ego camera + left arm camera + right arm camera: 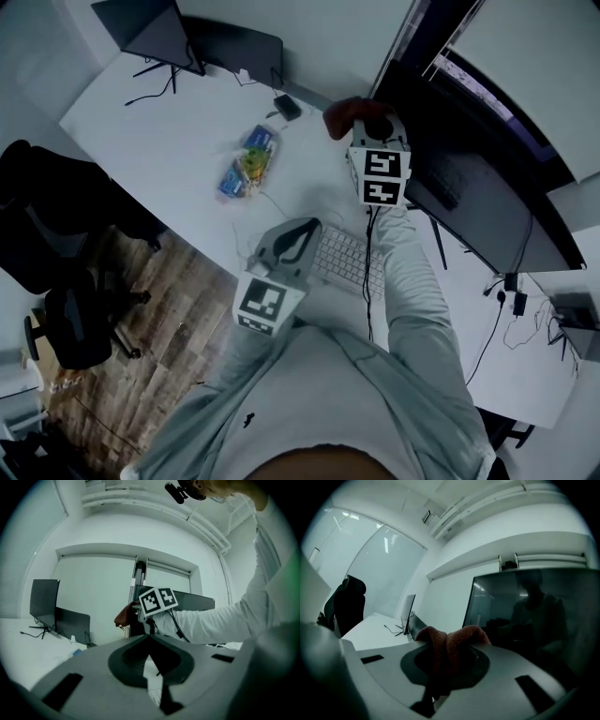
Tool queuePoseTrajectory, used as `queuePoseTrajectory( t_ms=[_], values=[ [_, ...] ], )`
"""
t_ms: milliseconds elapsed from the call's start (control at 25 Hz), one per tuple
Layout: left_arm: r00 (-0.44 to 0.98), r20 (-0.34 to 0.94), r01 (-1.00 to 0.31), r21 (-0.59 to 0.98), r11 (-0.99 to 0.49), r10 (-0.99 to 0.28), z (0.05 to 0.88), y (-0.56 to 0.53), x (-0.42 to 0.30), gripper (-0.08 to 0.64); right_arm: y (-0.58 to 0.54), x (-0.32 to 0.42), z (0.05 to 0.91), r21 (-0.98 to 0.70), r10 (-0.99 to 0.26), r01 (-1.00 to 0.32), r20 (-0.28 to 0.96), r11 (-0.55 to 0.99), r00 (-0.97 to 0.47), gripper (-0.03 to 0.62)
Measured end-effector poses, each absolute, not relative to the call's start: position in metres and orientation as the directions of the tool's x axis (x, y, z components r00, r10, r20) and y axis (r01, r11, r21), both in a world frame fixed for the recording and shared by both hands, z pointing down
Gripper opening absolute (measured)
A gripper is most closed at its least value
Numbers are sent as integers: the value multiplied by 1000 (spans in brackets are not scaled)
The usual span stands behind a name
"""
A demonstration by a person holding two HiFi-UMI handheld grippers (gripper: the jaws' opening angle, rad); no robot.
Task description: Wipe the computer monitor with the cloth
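Grippers number two, one per hand, each carrying one marker cube. Screens number three: one large dark monitor (478,178) on the right side of the white desk (169,141), and at the desk's far end one smaller screen on a stand (150,33) with one dark panel (239,42) just beside it. One reddish-brown cloth (450,644), one white keyboard (349,260), one small black adapter (287,107) and one black office chair (56,206) complete the count. A small heap of bright packets (248,164) lies mid-desk; how many is unclear.

In the right gripper view, the right gripper (370,122) has its fingers clamped on the cloth. The fabric is bunched between them, bulges up over the tips and hangs down in the gap below. In the head view, the cloth sits at the large monitor's left edge, raised above the desk. The right gripper view shows the dark glass close ahead, but whether the cloth touches it I cannot tell.

The left gripper (305,228) hangs lower, above the keyboard's left end and well apart from the monitor. Its own view shows the two fingers pressed together at the tips with nothing between them, touching neither keyboard nor desk.
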State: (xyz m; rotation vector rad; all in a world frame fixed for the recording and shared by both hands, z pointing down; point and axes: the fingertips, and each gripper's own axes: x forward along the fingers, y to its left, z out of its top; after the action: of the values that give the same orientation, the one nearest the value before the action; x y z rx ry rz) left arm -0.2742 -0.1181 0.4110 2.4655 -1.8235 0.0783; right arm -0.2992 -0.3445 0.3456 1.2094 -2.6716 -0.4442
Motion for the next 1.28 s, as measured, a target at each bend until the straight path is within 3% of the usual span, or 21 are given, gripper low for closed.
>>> queuePoseTrajectory(
  t_ms=[320,720,1280],
  values=[
    [326,64,-945,25,-325,-943,395,-120,-258,21,-336,-290,244,314,-737,-729,-116,609,-666,35],
    [341,67,-939,-16,-343,-938,393,-124,-255,21,-332,-261,230,278,-751,-756,-148,593,-644,35],
    [484,67,-873,-32,-487,-872,393,-150,-195,21,-314,-103,222,201,-844,-867,-210,456,-493,35]
  ],
)
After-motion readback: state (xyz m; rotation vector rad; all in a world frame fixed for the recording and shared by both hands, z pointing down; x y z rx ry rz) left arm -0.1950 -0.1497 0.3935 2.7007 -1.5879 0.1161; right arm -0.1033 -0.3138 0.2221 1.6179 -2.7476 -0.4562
